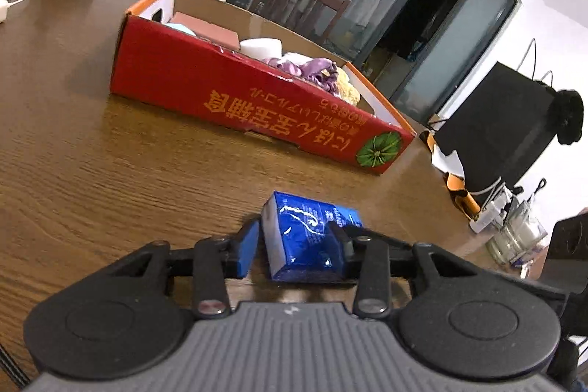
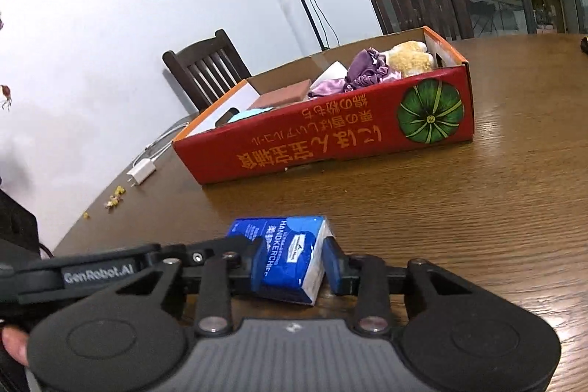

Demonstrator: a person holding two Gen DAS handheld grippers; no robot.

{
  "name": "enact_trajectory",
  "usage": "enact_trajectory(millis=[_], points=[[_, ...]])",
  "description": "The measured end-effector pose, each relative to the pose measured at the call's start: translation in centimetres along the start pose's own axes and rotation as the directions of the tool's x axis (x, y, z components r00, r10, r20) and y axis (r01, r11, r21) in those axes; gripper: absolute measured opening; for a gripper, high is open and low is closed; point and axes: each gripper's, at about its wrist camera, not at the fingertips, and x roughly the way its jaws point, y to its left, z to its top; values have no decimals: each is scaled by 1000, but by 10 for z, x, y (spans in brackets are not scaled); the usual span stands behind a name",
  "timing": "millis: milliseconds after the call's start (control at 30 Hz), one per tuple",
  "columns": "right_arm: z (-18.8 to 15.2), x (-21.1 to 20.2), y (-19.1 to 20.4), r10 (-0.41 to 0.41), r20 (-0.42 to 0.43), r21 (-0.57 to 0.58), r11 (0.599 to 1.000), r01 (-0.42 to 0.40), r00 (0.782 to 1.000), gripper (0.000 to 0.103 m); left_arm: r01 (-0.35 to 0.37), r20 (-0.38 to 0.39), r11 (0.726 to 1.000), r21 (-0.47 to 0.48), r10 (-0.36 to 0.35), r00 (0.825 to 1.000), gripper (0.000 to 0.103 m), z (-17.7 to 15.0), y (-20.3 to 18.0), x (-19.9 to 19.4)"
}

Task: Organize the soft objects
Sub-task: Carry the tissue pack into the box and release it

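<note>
Left tongs (image 1: pixel 294 231): closed on pack (image 1: pixel 294 256), blue pad against one side, black finger against the other.
Right tongs (image 2: pixel 292 245): closed on a pack (image 2: pixel 290 259) too, one pad pressed flat to its printed face, the other meeting the white end at the upper edge (probably the same pack in both views; cannot tell for sure).
Pack: blue handkerchief tissues, tilted, low at the near part of the tabletop (image 1: pixel 92 153); resting or lifted, cannot tell. Well short of the box.
Box (image 1: pixel 239 98): red carton, orange rim, green pumpkin emblem at one end, lettering upside down. Open top, set farther back on the tabletop.
Contents, as visible over the wall: purple cloth (image 1: pixel 316 68), crumpled; yellow plush (image 1: pixel 349 90) touching it at the emblem end; white item (image 1: pixel 261 46); brown block (image 1: pixel 205 28); teal item (image 1: pixel 180 26) at the opposite end.
Charger (image 2: pixel 141 171): white, with cable, beside the box's far end.
Crumbs (image 2: pixel 115 201): yellow, few, near the tabletop edge.
Chair (image 2: pixel 205 68): dark wood, slatted, behind the tabletop.
Bag (image 1: pixel 496 135): black, off the tabletop.
</note>
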Motion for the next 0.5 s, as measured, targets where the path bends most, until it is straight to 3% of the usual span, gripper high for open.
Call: enact_trajectory(millis=[367, 500], points=[[1, -17, 4, 5, 35, 19, 1000, -6, 999, 20, 5, 44, 999, 31, -7, 999, 32, 1, -12, -14], [38, -37, 25, 12, 134, -84, 996, 0, 991, 20, 80, 119, 995, 61, -87, 989, 32, 48, -20, -27]])
